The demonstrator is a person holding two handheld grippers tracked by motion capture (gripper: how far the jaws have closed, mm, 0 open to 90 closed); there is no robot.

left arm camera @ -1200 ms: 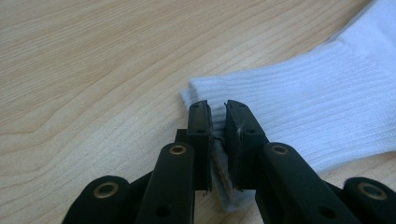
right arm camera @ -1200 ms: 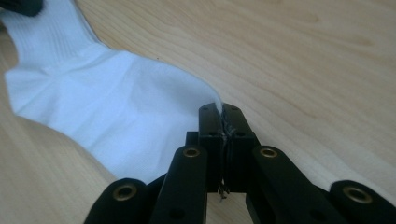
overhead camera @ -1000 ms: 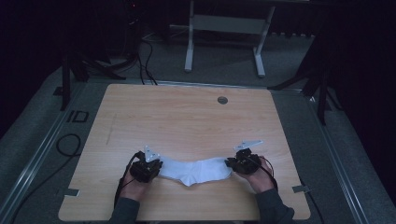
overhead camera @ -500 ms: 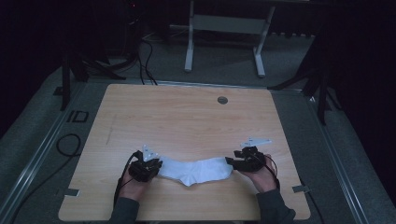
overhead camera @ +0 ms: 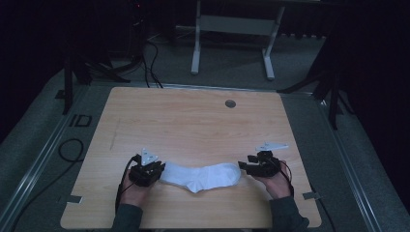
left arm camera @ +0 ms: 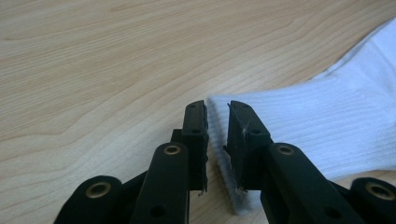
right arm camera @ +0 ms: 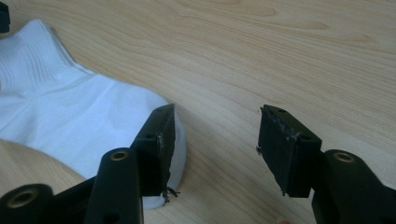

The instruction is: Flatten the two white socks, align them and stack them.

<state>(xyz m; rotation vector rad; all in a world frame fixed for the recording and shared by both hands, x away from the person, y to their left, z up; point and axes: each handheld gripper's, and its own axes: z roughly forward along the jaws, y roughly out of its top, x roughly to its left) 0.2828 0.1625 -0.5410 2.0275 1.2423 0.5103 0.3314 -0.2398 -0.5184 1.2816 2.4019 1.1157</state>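
Observation:
A white sock [overhead camera: 200,176] lies flat on the wooden table [overhead camera: 193,125] near its front edge, cuff to the left and toe to the right. My left gripper [overhead camera: 159,170] is at the cuff. In the left gripper view its jaws [left arm camera: 217,135] have just been opening and stand a narrow gap apart, with the ribbed cuff edge [left arm camera: 219,140] lying between them. My right gripper [overhead camera: 244,167] sits at the toe. Its jaws [right arm camera: 212,140] have just opened wide; one jaw rests over the sock's toe [right arm camera: 93,121], and bare wood shows between the pads.
A small round grommet [overhead camera: 230,103] is set in the table's far side. Tape marks [overhead camera: 72,198] sit near the front corners. Beyond the table stands a white frame [overhead camera: 232,24], and cables [overhead camera: 72,150] trail on the floor at the left.
The right gripper's jaws have opened and let go of the sock's toe. The left gripper's jaws have opened slightly at the cuff. Both hands have stayed in place.

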